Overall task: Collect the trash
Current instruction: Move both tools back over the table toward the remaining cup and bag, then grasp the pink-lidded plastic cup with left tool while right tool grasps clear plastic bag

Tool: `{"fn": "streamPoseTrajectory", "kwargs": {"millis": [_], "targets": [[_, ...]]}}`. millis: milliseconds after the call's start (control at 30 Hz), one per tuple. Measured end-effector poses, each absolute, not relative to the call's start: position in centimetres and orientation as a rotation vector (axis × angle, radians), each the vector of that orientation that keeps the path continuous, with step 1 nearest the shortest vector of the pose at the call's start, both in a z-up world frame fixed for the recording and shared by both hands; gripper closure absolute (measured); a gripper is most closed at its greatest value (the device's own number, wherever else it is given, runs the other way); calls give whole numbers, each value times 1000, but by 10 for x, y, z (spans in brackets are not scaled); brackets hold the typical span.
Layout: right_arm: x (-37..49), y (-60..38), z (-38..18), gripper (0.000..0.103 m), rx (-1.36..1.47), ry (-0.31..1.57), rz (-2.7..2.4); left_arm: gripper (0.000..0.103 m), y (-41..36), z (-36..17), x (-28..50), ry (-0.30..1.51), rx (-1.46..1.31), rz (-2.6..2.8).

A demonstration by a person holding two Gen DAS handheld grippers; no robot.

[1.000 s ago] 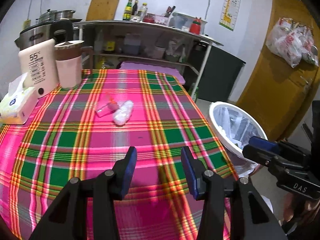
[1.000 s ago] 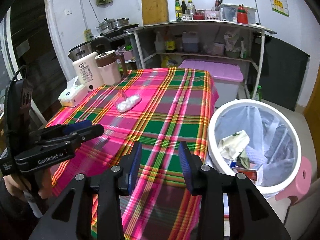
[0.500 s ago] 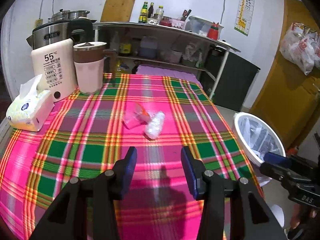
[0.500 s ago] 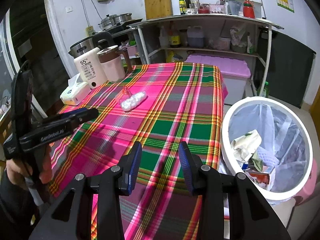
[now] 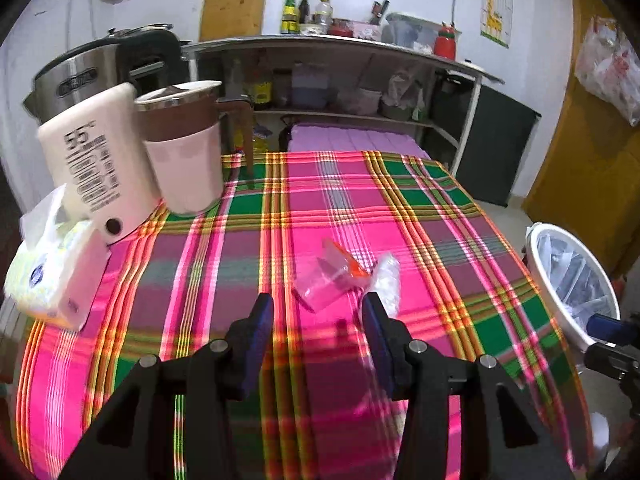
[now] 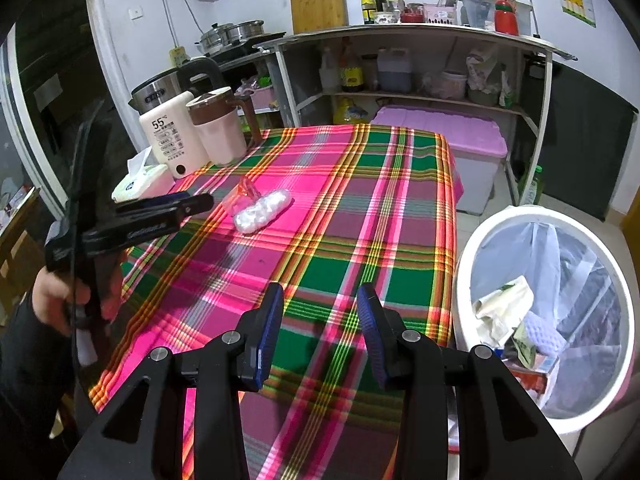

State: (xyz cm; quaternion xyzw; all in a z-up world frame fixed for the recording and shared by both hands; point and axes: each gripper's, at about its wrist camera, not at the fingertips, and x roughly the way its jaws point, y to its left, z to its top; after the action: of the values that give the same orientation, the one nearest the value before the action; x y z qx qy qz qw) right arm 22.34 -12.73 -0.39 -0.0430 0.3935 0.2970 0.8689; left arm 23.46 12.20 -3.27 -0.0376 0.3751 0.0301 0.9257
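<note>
Left gripper (image 5: pixel 318 320) agape, angled over wrappers (image 5: pixel 348 278)

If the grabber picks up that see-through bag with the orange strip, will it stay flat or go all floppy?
Probably floppy: the clear bag looks like thin crinkled film, already creased on the tablecloth. It likely weighs almost nothing, so a nudge may slide it. Being glossy, it might slip between the left gripper's pads unless pinched firmly.
</note>
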Motion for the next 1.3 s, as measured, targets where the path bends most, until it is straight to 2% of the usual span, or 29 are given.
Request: {"fn": "streamPoseTrajectory", "kwargs": {"millis": [633, 667, 700, 733, 1300], "targets": [[247, -125, -20, 64, -84, 869, 600, 55, 105, -60, 287, 870, 31, -129], [248, -125, -20, 64, -83, 871, 598, 58, 104, -60, 287, 870, 24, -136], [248, -125, -20, 64, -80, 872, 597, 68, 103, -60, 287, 870, 15, -140], [249, -125, -20, 64, -77, 872, 596, 72, 101, -60, 287, 871, 6, -142], [274, -83, -18, 64, -30, 901, 649, 73, 118, -39, 240, 804, -130, -59]]}}
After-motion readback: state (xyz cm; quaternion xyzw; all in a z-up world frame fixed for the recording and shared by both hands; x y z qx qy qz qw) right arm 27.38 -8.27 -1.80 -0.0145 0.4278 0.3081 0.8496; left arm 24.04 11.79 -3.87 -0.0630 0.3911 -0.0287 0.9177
